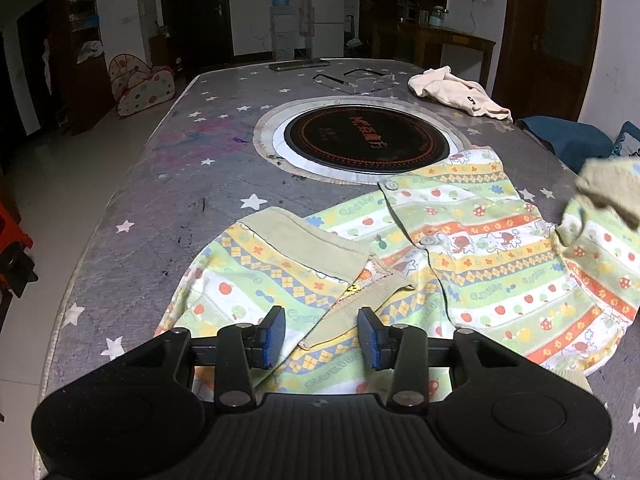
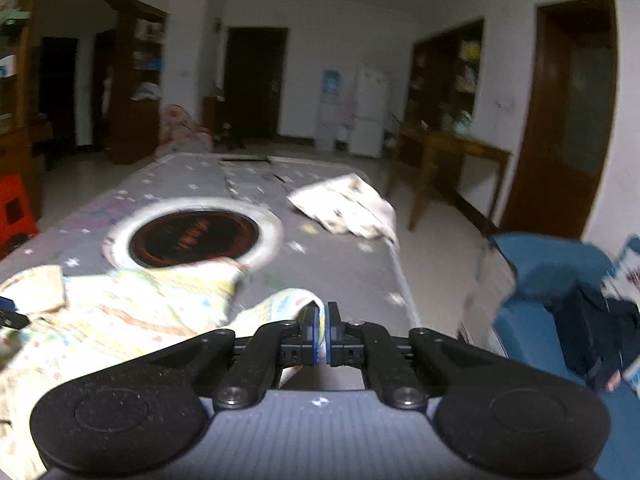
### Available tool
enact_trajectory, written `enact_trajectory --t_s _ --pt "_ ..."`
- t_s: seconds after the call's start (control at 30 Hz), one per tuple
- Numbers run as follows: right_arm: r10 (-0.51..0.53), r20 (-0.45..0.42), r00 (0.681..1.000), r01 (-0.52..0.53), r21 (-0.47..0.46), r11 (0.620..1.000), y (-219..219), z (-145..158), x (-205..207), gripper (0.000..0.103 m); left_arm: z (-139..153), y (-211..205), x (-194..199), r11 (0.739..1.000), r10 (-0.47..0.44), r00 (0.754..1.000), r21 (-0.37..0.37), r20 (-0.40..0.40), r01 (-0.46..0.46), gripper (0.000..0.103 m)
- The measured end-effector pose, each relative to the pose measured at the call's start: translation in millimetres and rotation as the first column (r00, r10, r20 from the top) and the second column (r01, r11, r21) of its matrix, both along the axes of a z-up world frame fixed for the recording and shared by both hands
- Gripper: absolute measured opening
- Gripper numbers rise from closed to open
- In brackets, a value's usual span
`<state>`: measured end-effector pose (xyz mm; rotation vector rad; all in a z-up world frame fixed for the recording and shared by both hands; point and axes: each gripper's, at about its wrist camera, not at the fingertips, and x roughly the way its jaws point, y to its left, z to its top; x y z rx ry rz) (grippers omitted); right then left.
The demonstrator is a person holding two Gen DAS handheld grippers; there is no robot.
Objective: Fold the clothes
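A child's patterned shirt [image 1: 480,264] with green, yellow and orange stripes lies spread on the grey star-print table [image 1: 180,184]. Its beige collar [image 1: 312,248] lies just ahead of my left gripper [image 1: 322,334], which is open and low over the collar edge, holding nothing. In the right wrist view my right gripper [image 2: 323,330] is shut on a sleeve [image 2: 280,304] of the shirt [image 2: 120,316] and lifts it off the table. That lifted sleeve [image 1: 600,196] shows blurred at the right of the left wrist view.
A round black induction hob [image 1: 366,140] is set into the table's middle. A cream garment [image 1: 460,94] lies at the far right corner. A blue chair [image 2: 560,280] with dark clothes stands right of the table. A clear tray [image 1: 356,80] sits at the far end.
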<state>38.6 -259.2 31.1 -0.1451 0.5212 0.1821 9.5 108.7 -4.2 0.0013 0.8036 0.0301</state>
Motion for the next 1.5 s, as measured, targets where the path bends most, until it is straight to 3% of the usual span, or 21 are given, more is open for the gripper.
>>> enact_trajectory --t_s 0.1,0.37,0.43,0.57,0.7,0.87,1.13,1.33,1.5 --pt "-0.052 -0.055 0.997 0.053 0.006 0.999 -17 -14 -1 0.007 -1 -1 0 1.0 -0.002 1.0 0.005 -0.002 0.002 0.045" --pt "-0.183 -0.203 0.962 0.211 0.129 0.969 -68 -40 -4 0.025 1 -6 -1 1.0 -0.01 1.0 0.011 -0.001 0.01 0.047" --pt "-0.217 -0.214 0.952 0.245 0.113 0.963 -75 -44 -5 0.031 2 -7 -1 1.0 -0.013 1.0 0.012 0.001 0.013 0.047" --pt "-0.255 -0.225 0.94 0.28 0.086 0.956 -85 -49 -9 0.033 5 -12 -4 1.0 -0.026 1.0 0.007 0.009 0.026 0.048" --pt "-0.208 -0.201 0.957 0.229 0.085 0.97 -78 -45 -15 0.035 11 -24 -7 0.998 -0.064 0.998 -0.002 0.024 0.064 0.049" --pt "-0.085 -0.17 0.982 0.094 0.043 0.995 -40 -44 -10 0.056 12 -46 -10 0.992 -0.125 0.992 -0.009 0.027 0.125 0.051" --pt "0.013 -0.172 0.985 -0.029 -0.09 0.996 9 -62 12 0.069 5 -71 -13 0.982 -0.186 0.983 -0.014 0.005 0.186 0.053" --pt "-0.016 -0.175 0.985 -0.013 -0.165 0.986 6 -71 27 0.072 1 -77 -15 0.979 -0.202 0.979 -0.014 -0.01 0.202 0.055" --pt "-0.11 -0.138 0.984 0.081 -0.204 0.976 -20 -67 33 0.073 -3 -80 -16 0.977 -0.211 0.977 -0.014 -0.019 0.211 0.058"
